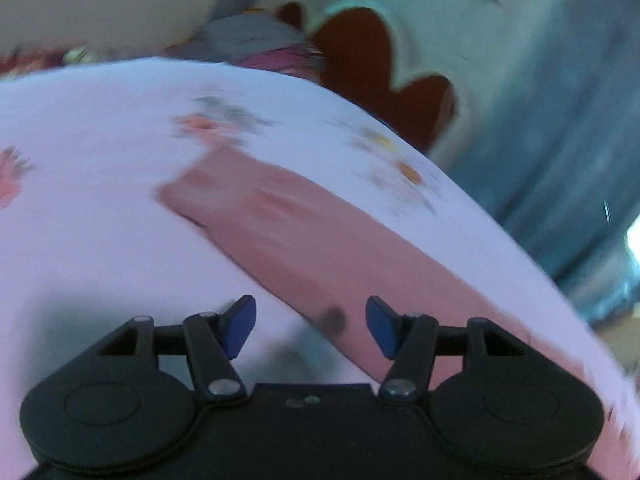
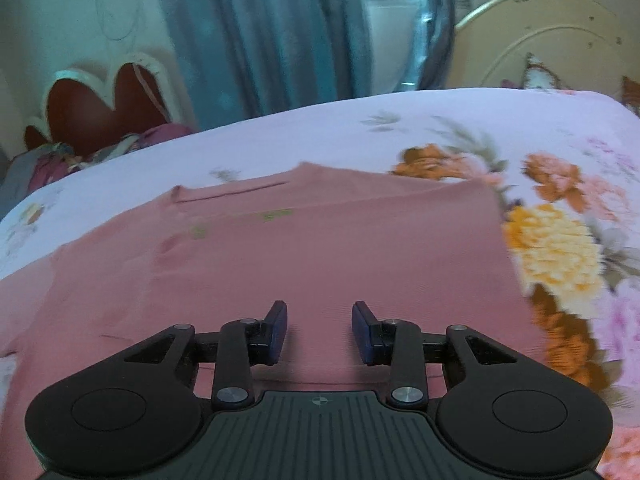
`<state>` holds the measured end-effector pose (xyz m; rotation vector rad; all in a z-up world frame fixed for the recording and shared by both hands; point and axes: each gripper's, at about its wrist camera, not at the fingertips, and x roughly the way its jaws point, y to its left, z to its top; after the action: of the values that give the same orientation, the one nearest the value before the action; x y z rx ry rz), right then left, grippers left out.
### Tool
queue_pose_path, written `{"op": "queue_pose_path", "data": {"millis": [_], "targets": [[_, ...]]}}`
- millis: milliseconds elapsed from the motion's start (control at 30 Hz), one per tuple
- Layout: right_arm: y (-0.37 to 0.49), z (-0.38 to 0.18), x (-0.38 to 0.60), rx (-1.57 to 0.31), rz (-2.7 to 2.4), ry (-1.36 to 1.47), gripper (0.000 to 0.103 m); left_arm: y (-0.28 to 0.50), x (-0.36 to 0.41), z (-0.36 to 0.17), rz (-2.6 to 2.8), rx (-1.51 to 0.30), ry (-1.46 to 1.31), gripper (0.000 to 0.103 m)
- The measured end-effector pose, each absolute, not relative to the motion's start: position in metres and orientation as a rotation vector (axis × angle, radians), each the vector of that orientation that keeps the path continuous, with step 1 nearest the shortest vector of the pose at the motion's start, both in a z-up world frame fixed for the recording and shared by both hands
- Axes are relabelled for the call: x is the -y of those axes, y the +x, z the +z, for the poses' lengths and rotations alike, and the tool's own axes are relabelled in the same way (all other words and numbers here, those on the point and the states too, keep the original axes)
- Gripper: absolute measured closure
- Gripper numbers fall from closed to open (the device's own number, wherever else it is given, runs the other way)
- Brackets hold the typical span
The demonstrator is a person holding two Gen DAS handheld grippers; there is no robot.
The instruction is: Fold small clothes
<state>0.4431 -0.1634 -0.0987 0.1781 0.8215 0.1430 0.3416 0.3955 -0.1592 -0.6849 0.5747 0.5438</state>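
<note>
A pink garment is lying flat on a bed, spread over a floral bedsheet with its far edge already looking doubled over in a neat straight line. The right gripper is hanging just above the near part of the cloth, its fingers standing apart with nothing between them. The left gripper is pointing down at the bedsheet beside a long pink strip of the same garment; its fingers are also apart and gripping nothing. The left view is smeared, so the exact edge of the cloth there is hard to read.

Judging by this, a fold is lying finished and the next one is waiting to be started. To do it well, each hand should be coming down onto a corner or edge of the garment, not its middle, so that only the top layer or the whole folded stack is being pinched, as intended. Both hands should be closing at matching points along the same edge, then lifting and carrying together so the fold line is staying straight. Moving slowly matters here: the fabric looks thin and limp, and a fast drag is likely to be pulling the finished fold open or wrinkling the sheet underneath. A curtain and a headboard are standing well behind the bed.
</note>
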Motion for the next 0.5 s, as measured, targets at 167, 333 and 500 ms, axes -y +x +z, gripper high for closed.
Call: {"op": "queue_pose_path", "data": {"millis": [167, 333, 500], "targets": [[0.445, -0.095, 0.131, -0.821, 0.163, 0.155, 0.067, 0.343, -0.446, -0.182, 0.543, -0.503, -0.866, 0.053], [0.446, -0.086, 0.119, -0.811, 0.152, 0.135, 0.067, 0.350, -0.470, -0.196, 0.536, -0.429, -0.936, 0.071], [0.456, -0.097, 0.124, -0.873, 0.104, 0.120, 0.067, 0.357, -0.482, -0.199, 0.541, -0.449, -0.926, 0.092]]}}
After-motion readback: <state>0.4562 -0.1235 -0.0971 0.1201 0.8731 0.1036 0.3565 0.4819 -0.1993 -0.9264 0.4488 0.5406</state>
